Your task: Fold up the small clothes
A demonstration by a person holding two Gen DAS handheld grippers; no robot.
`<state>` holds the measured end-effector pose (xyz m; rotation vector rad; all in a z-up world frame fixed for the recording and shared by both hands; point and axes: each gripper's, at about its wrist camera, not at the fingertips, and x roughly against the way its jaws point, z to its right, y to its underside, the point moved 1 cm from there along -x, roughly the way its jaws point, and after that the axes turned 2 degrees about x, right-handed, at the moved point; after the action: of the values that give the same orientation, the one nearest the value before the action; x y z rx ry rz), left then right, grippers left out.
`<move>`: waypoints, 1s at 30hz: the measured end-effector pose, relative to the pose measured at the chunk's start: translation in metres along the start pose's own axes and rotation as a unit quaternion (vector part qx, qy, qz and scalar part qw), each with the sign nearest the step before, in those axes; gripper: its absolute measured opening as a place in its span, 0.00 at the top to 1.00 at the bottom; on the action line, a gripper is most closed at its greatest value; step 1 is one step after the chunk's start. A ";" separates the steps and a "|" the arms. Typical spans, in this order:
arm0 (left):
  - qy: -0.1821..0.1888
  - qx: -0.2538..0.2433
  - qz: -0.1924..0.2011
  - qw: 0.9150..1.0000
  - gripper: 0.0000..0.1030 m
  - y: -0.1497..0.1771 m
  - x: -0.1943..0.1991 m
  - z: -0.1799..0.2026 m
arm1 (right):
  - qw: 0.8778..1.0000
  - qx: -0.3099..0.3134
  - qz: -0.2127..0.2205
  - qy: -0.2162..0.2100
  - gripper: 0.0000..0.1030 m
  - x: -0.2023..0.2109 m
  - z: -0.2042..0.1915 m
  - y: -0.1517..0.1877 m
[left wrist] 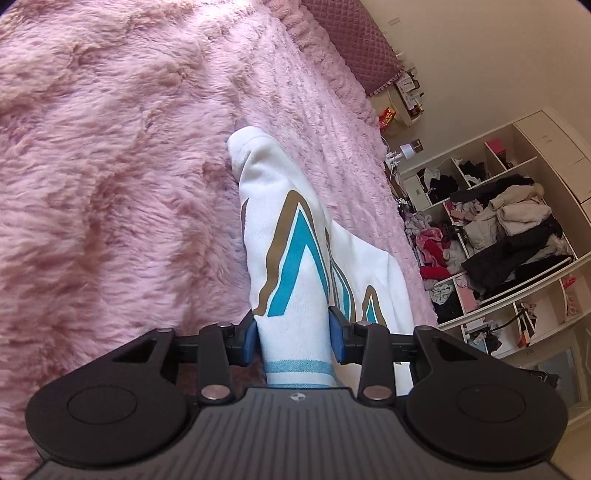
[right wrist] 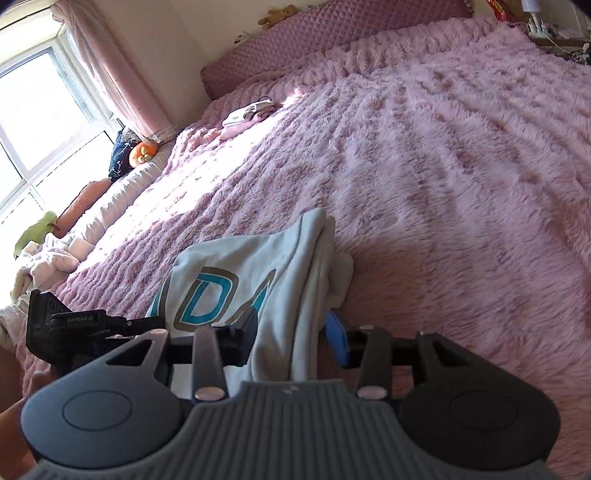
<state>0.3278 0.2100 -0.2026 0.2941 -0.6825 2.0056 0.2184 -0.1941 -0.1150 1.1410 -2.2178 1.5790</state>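
A white garment [left wrist: 295, 240] with teal and brown letters lies bunched on the pink fluffy blanket [left wrist: 110, 166]. Its striped hem end runs up between the blue pads [left wrist: 249, 336] of my left gripper [left wrist: 293, 332], and the cloth fills the whole gap and touches both pads. In the right wrist view the same white garment [right wrist: 240, 280] drapes between the fingers of my right gripper [right wrist: 291, 332]; a narrow dark gap shows beside the right blue pad [right wrist: 338, 339], so those jaws stand off the cloth. The black housing of the left gripper [right wrist: 74, 325] sits just left of the garment.
Open wardrobe shelves [left wrist: 498, 240] stuffed with clothes stand beyond the bed's edge. A quilted headboard [right wrist: 332, 33] is at the far end. A small pile of clothes [right wrist: 247, 112] lies far back on the blanket. A window [right wrist: 33, 110] and plush toys [right wrist: 142, 153] are at the left.
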 end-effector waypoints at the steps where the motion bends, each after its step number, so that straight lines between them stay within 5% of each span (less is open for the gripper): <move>1: -0.002 -0.005 -0.010 1.000 0.59 -0.002 -0.001 0.002 | 1.000 0.012 0.011 -0.005 0.62 0.008 -0.005 0.001; 5: -0.025 -0.058 -0.043 0.997 0.55 0.003 0.010 0.013 | 0.995 0.060 0.002 -0.077 0.62 0.033 -0.034 0.021; 10: -0.020 0.022 0.038 0.999 0.49 -0.017 0.026 -0.014 | 0.993 0.053 -0.051 -0.090 0.63 0.017 -0.034 0.054; 13: 0.008 0.075 0.041 0.996 0.49 -0.035 0.001 -0.027 | 0.994 0.034 -0.057 -0.086 0.63 0.007 -0.029 0.063; 18: 0.022 0.088 0.038 0.995 0.49 -0.058 -0.043 -0.026 | 0.994 0.025 -0.062 -0.086 0.65 0.004 -0.027 0.062; 19: 0.019 0.073 0.043 0.996 0.53 -0.061 -0.045 -0.021 | 0.994 0.026 -0.063 -0.084 0.68 0.002 -0.028 0.060; 22: 0.033 -0.019 0.089 0.995 0.86 -0.066 -0.041 0.013 | 0.994 0.029 -0.065 -0.080 0.69 0.003 -0.027 0.060; 24: 0.007 -0.054 0.095 0.994 0.87 -0.065 -0.039 0.024 | 0.994 0.032 -0.066 -0.076 0.69 0.005 -0.025 0.062; 27: -0.101 -0.083 0.076 0.989 0.87 -0.061 -0.045 0.025 | 0.995 0.023 -0.066 -0.070 0.69 0.003 -0.022 0.066; 30: -0.121 -0.073 0.099 0.985 0.82 -0.051 -0.020 0.023 | 0.996 0.022 -0.063 -0.063 0.69 0.004 -0.025 0.066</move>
<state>0.3799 0.2016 -0.1764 0.4000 -1.0415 2.1128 0.1645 -0.1651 -0.1505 1.4000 -2.1473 1.5520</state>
